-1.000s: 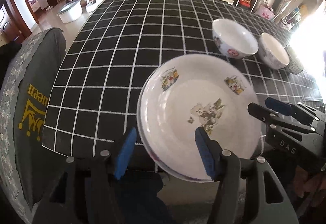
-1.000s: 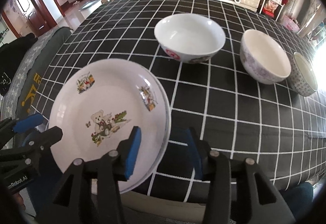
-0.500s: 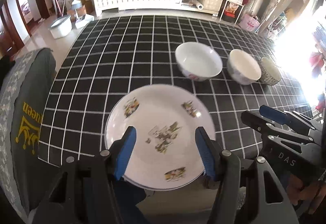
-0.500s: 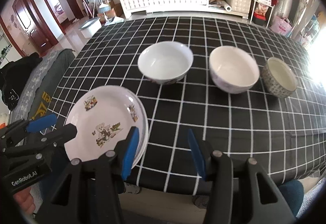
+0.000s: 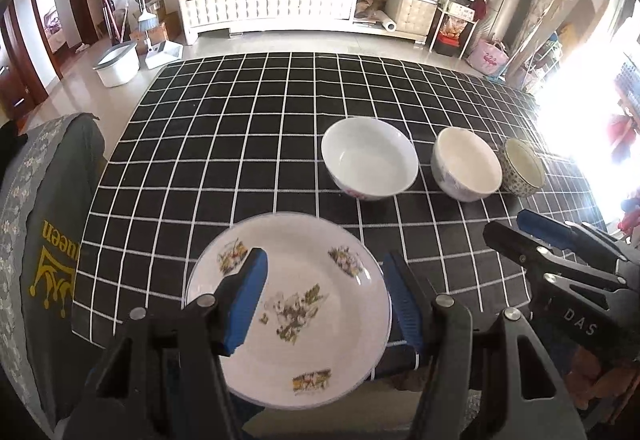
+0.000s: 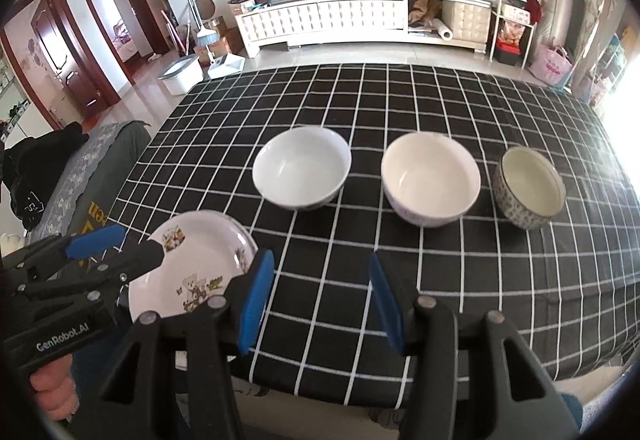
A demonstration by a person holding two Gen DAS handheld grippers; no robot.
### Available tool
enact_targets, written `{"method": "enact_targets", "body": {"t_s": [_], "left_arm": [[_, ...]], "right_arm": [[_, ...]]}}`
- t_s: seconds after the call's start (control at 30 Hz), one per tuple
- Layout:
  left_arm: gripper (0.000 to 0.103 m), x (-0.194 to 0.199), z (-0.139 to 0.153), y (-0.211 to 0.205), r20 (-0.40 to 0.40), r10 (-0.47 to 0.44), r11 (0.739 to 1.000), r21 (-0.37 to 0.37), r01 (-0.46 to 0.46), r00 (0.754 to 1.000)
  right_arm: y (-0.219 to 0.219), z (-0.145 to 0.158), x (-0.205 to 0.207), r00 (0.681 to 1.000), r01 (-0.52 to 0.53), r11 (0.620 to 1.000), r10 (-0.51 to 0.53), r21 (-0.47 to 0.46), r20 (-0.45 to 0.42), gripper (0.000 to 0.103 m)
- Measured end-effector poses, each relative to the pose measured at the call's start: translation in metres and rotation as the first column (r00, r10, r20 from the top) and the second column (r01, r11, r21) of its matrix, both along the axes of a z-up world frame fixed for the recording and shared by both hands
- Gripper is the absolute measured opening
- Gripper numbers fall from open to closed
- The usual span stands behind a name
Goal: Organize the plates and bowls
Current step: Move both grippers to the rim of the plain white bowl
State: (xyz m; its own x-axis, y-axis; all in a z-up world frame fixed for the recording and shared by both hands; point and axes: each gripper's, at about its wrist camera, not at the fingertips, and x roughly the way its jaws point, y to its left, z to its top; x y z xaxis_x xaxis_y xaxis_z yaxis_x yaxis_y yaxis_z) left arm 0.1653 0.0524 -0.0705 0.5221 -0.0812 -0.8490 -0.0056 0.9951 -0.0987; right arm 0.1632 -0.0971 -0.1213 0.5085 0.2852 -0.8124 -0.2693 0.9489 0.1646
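A white plate printed with a bear and flowers lies at the near left edge of the black checked table, overhanging it a little; a second rim shows under the plate. Further back three bowls stand in a row: a white bowl, a cream bowl and a small patterned bowl. My left gripper hovers above the plate, open and holding nothing. My right gripper is open over bare cloth, right of the plate. Each gripper shows in the other's view: right gripper, left gripper.
A chair with a grey cover and a yellow crown print stands against the table's left side. A person's hand holds the left gripper. Beyond the table are a white basin on the floor and a long white cabinet.
Both grippers have pulled back and up from the plate, so the table, plate and bowls look smaller and further off. The plate and bowls have not moved, and both jaws stay equally apart.
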Motion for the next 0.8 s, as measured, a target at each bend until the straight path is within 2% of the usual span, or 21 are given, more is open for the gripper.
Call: {"method": "enact_targets", "body": {"t_s": [0.2, 0.33, 0.53, 0.7, 0.8], "left_arm": [[0.058, 0.036, -0.015, 0.003, -0.039, 0.024, 1.000, -0.002, -0.024, 0.999], [0.058, 0.063, -0.028, 0.003, -0.096, 0.019, 1.000, 0.017, -0.018, 0.995], [0.058, 0.113, -0.044, 0.002, -0.156, -0.011, 0.999, -0.032, 0.006, 0.988], [0.056, 0.144, -0.052, 0.005, -0.153, 0.003, 0.997, -0.070, -0.014, 0.988], [0.048, 0.157, -0.068, 0.008, -0.190, 0.018, 0.996, -0.078, -0.033, 0.982]], "right_arm": [[0.002, -0.003, 0.036, 1.000, -0.019, 1.000, 0.019, 0.003, 0.009, 0.055], [0.000, -0.017, 0.068, 0.997, -0.038, 0.998, 0.041, 0.049, -0.067, 0.055], [-0.004, -0.041, 0.126, 0.973, -0.019, 0.988, 0.053, 0.150, -0.227, 0.054], [0.003, -0.051, 0.155, 0.961, -0.009, 0.989, 0.049, 0.146, -0.274, 0.047], [0.008, -0.062, 0.164, 0.954, -0.014, 0.991, 0.053, 0.136, -0.294, 0.043]]}}
